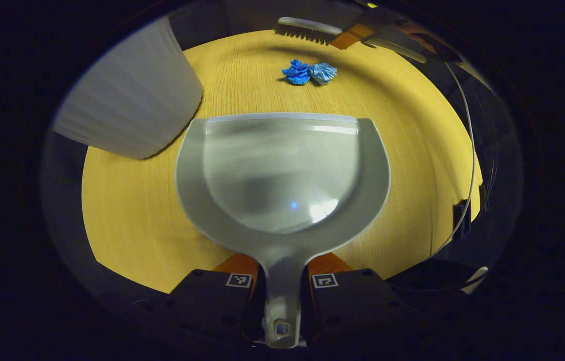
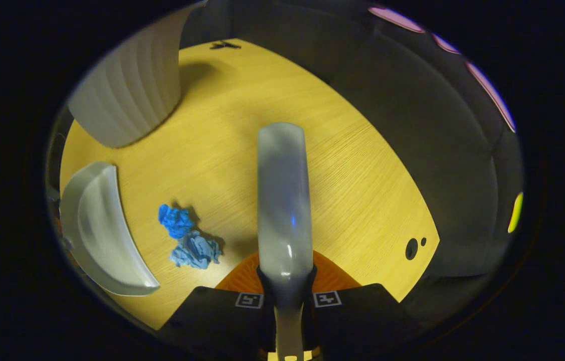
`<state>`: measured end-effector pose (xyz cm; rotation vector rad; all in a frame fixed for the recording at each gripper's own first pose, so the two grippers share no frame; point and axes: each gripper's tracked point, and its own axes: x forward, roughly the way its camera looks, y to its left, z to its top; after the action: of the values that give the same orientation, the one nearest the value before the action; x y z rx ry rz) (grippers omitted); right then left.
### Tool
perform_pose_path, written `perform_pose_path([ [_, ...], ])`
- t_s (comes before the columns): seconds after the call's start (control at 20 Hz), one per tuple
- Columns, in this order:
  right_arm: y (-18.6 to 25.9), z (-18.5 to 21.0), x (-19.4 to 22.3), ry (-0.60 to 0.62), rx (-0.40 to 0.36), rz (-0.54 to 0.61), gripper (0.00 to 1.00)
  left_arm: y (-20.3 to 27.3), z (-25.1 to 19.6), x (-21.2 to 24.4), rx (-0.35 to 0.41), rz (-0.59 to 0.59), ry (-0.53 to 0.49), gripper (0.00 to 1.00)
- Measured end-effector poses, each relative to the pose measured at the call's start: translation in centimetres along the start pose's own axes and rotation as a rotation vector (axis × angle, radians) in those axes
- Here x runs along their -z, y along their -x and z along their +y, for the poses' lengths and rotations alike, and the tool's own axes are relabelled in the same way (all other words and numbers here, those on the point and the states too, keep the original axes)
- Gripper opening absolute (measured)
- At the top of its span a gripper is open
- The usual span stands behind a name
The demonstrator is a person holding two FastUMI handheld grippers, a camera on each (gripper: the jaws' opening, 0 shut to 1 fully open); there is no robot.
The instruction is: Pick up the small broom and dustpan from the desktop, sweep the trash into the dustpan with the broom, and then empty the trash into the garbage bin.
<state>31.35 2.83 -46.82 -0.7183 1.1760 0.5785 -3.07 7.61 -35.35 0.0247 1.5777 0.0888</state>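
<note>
Grey dustpan [image 1: 282, 170] clamped by left gripper [image 1: 282, 288]; right gripper [image 2: 285, 296] clenched the broom [image 2: 283, 200].
Two crumpled blue scraps [image 1: 309, 72] lay at upper centre; the dustpan held nothing.

The dustpan [image 1: 282, 170] is pale grey, the counter [image 1: 412, 150] yellow wood-grain, the paper scraps [image 1: 309, 72] two blues, and the ribbed bin [image 1: 132, 100] white.

No readable text, labels or numbers anywhere.
</note>
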Motion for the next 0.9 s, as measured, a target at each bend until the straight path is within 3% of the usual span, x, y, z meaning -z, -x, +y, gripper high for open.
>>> perform_pose_path([
  [0.1, -1.0, 1.4, 2.7, 0.133, -0.003, 0.121, 0.22, 0.1, 0.1, 0.2, 0.002, 0.004, 0.004, 0.27],
  [0.15, -1.2, 1.5, 2.1, 0.206, 0.029, 0.086, 0.22, 0.2, 0.1, 0.4, 0.001, 0.005, 0.002, 0.27],
  [0.4, 0.0, 5.6, 4.1, 0.378, -0.09, 0.117, 0.22, 0.0, 0.3, 0.8, 0.018, 0.002, -0.017, 0.27],
  [0.7, 1.9, 12.0, 6.9, 0.481, -0.33, 0.148, 0.22, -0.2, 1.1, 1.6, 0.012, 0.005, -0.072, 0.27],
  [0.8, 2.7, 13.8, 8.4, 0.464, -0.448, 0.177, 0.27, -0.1, 1.1, 1.4, 0.008, -0.012, -0.083, 0.27],
  [0.9, 2.9, 13.7, 8.7, 0.422, -0.486, 0.204, 0.22, 0.0, 1.5, 1.7, -0.002, -0.031, -0.113, 0.27],
])
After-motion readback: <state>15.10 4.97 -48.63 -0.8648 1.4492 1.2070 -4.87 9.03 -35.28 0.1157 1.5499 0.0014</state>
